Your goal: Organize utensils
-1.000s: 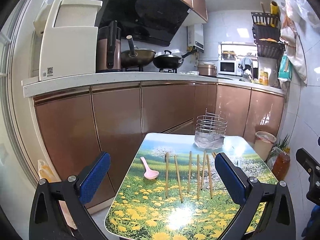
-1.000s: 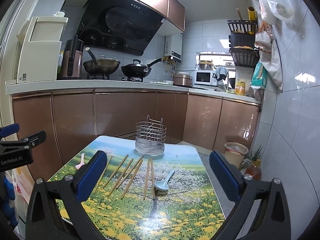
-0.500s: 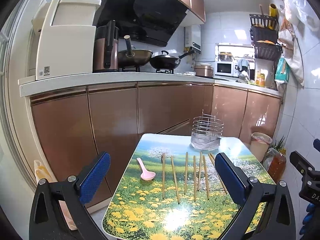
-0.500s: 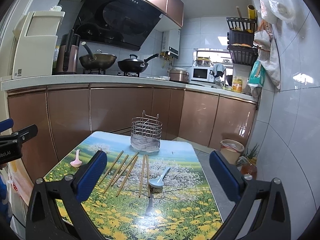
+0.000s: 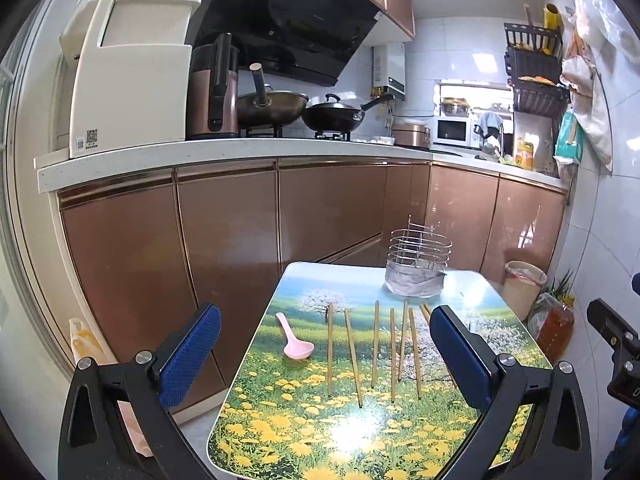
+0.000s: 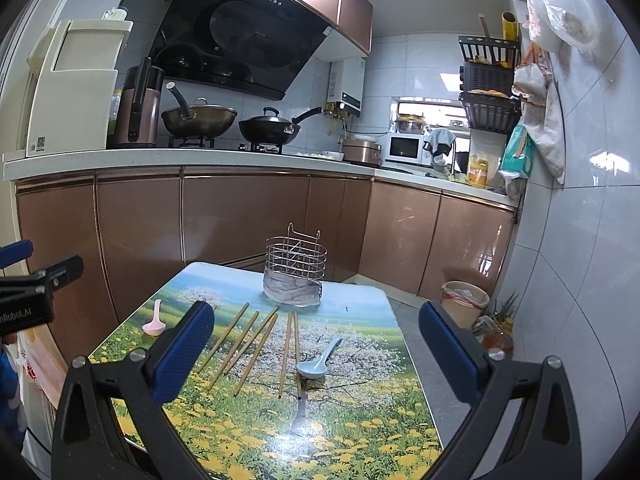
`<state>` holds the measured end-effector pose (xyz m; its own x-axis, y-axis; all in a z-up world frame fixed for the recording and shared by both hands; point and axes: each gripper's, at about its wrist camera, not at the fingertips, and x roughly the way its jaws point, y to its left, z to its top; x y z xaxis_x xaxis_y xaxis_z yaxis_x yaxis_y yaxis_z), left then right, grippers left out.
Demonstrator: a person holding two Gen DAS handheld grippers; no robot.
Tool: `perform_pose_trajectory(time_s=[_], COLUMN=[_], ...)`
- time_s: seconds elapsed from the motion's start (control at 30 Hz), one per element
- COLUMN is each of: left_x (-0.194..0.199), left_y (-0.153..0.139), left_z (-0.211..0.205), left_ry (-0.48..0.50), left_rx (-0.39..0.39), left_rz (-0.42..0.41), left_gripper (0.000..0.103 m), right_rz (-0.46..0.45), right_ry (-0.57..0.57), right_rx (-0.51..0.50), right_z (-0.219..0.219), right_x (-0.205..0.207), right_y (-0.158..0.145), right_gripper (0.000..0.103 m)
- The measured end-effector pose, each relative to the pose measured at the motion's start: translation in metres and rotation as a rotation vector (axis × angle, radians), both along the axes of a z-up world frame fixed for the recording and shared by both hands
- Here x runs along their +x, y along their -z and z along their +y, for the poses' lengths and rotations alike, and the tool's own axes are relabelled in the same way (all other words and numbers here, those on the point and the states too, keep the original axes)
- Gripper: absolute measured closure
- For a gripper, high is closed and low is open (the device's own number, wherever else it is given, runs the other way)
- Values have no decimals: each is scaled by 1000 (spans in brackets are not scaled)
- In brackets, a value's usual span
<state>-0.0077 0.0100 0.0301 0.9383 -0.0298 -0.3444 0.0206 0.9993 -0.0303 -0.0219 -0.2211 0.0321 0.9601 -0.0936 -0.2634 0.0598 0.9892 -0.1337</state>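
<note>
Several wooden chopsticks (image 5: pixel 374 354) lie side by side on a flower-print table (image 5: pixel 304 432); they also show in the right wrist view (image 6: pixel 256 342). A pink spoon (image 5: pixel 296 344) lies to their left and shows in the right wrist view (image 6: pixel 154 324). A light blue spoon (image 6: pixel 318 362) lies to their right. A wire utensil basket (image 5: pixel 416 264) stands at the table's far end, also in the right wrist view (image 6: pixel 294 274). My left gripper (image 5: pixel 326 352) and right gripper (image 6: pixel 316 354) are both open and empty, held above the table's near end.
Brown kitchen cabinets (image 5: pixel 240 232) run behind and left of the table. A small bin (image 6: pixel 464 300) and a bottle (image 5: pixel 554 326) stand on the floor at the right by the tiled wall. The other gripper's body (image 6: pixel 28 296) shows at the left edge.
Both grippers have shifted slightly, so the table and utensils sit a little further left in each view. Both stay open. Nothing on the table has moved.
</note>
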Motion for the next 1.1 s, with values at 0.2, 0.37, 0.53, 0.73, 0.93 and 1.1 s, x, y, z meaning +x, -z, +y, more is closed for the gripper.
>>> perform_pose_trajectory(time_s=[0.2,0.37,0.53,0.73,0.93,1.1], left_x=[13,25,45,73,104,141], left_y=[-5,-12,-16,-13,-2,5], left_z=[7,7,6,4,6,17], left_ry=[4,-10,-9,-14,-16,1], left_rx=[-14,-6,4,14,3,-19], left_rz=[18,13,43,75,120,220], left_gripper=[0,0,0,0,0,0], right_rz=[-1,-12,-8,21,72,107], right_ry=[3,-6,-21,-29,-38,-23], right_rx=[-34,-52,-36,-31,-16,-5], right_z=[1,2,-3,-7,-14,-31], right_x=[9,22,41,67,97,127], right_y=[-6,-14,-17,-16,-7,-10], right_gripper=[0,0,0,0,0,0])
